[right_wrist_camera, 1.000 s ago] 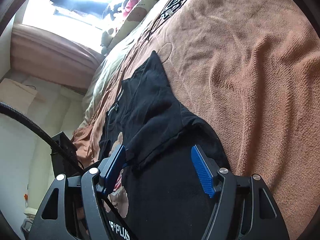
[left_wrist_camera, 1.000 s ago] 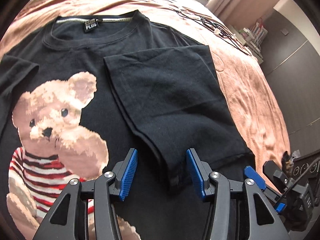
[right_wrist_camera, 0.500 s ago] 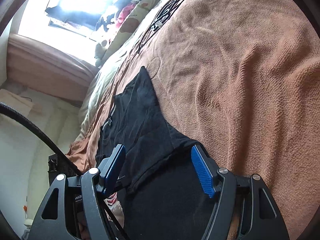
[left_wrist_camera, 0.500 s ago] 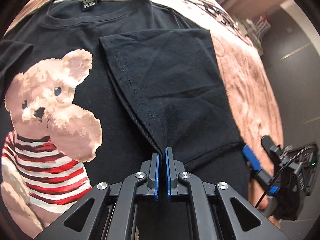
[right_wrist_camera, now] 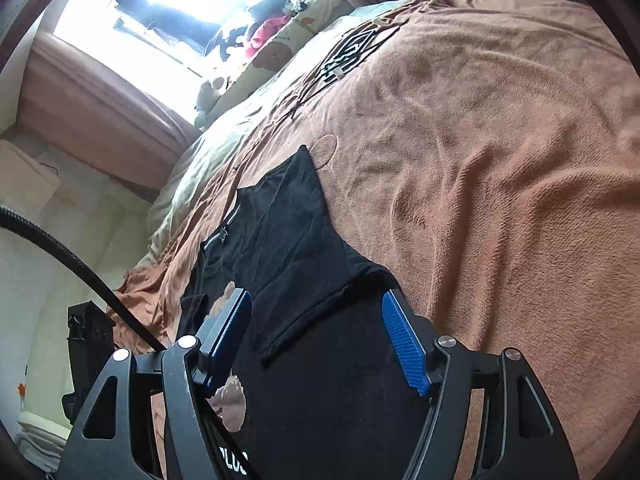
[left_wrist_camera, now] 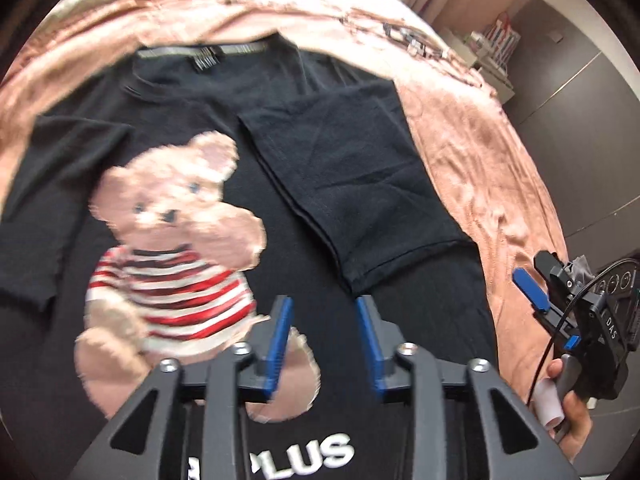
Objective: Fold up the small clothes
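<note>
Daylight fills both views. In the right wrist view it pours from a bright window at the far left, blown out to plain white with no detail in the panes, and the orange-brown terry bedspread shows soft shadowed ripples under it. The left wrist view is evenly lit but smeared by motion blur: the black cotton T-shirt with a teddy-bear print has doubled, streaky edges, and its neck label cannot be read. The near white letters stay fairly sharp. Both fisheye pictures bend straight lines strongly toward the rim and end in a dark circular border. The black fabric swallows most fold detail.
</note>
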Motion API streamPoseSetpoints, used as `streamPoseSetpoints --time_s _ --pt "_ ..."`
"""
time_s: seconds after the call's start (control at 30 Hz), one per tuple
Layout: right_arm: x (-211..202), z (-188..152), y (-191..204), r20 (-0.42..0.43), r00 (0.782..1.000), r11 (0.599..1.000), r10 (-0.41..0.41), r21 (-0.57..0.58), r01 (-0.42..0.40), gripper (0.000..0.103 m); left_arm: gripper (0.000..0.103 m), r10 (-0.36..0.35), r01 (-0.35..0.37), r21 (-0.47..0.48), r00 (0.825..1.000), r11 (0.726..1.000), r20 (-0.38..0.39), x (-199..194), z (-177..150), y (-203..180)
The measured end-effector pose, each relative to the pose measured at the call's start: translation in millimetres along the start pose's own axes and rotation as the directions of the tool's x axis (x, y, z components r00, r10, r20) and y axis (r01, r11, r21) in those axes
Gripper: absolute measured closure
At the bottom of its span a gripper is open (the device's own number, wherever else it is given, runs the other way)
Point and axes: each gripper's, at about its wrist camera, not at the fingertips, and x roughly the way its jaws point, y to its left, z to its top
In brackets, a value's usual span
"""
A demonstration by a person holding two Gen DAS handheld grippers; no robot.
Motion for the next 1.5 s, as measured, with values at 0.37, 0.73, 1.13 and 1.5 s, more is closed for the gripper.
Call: streamPoseSetpoints --time_s 0.37,0.73,1.13,1.5 --pt "-76 -54 55 -0.001 0.985 0.968 -0.173 -0.186 0.169 0.018 0.049 0.013 -0.017 0.027 0.993 0.999 0.115 -82 -44 28" --pt "-172 -85 142 0.073 0.95 0.886 -0.302 -0.346 0.308 0.0 0.006 -0.071 0.086 -0.026 0.934 0.996 0.35 -198 -103 64" --pt "-277 -146 175 0.143 0.971 0.864 -0.189 -0.446 0.234 0.0 0.003 -0.016 0.005 0.024 0.869 1.0 0.494 -311 -188 91" --pt "-356 -212 183 0.27 0.946 0.773 -0.182 -0.555 0.307 0.0 0.003 0.077 -0.088 -0.012 0.793 0.996 0.604 -392 -285 124"
